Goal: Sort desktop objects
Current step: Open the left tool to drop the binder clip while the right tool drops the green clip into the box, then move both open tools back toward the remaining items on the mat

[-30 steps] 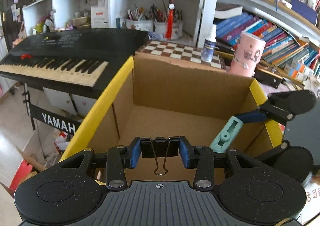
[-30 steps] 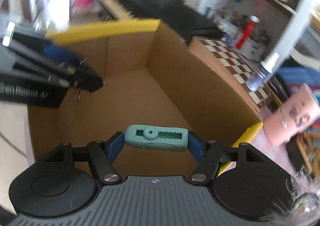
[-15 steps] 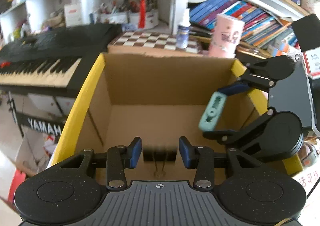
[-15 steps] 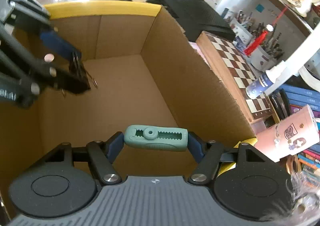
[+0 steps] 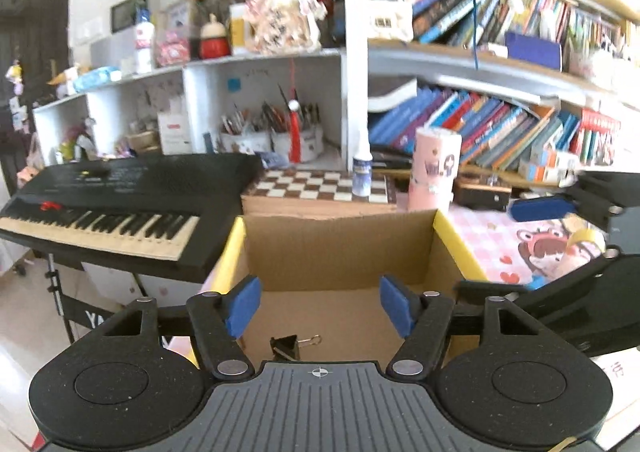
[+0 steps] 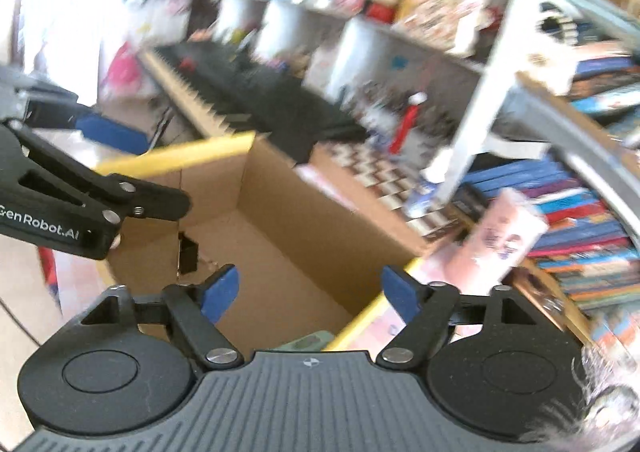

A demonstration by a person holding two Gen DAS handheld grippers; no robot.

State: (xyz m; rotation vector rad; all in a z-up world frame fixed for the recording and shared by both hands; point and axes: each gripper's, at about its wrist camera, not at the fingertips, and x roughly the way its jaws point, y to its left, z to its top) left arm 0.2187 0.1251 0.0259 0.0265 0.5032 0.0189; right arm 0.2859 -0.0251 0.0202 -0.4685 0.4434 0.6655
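Two grippers hang above the box, and we find both empty. The left gripper has its jaws opening, nothing between the blue pads; the binder clip lies on the box floor at the near wall, just under that gripper. The right gripper also has jaws opening with nothing between them; the green tool shows only as a sliver at the near edge of the right view, low by the yellow rim, and we judge it to be inside the box though we cannot confirm it is at rest.

We judge the step in hand to be release and clearing away. To do it well, we advise keeping the jaws wide until both grippers are clear of the walls, lifting straight up so that no finger catches the yellow rim, and parting the two grippers sideways, since they sit near each other. The right view is blurred, so detail there is uncertain.
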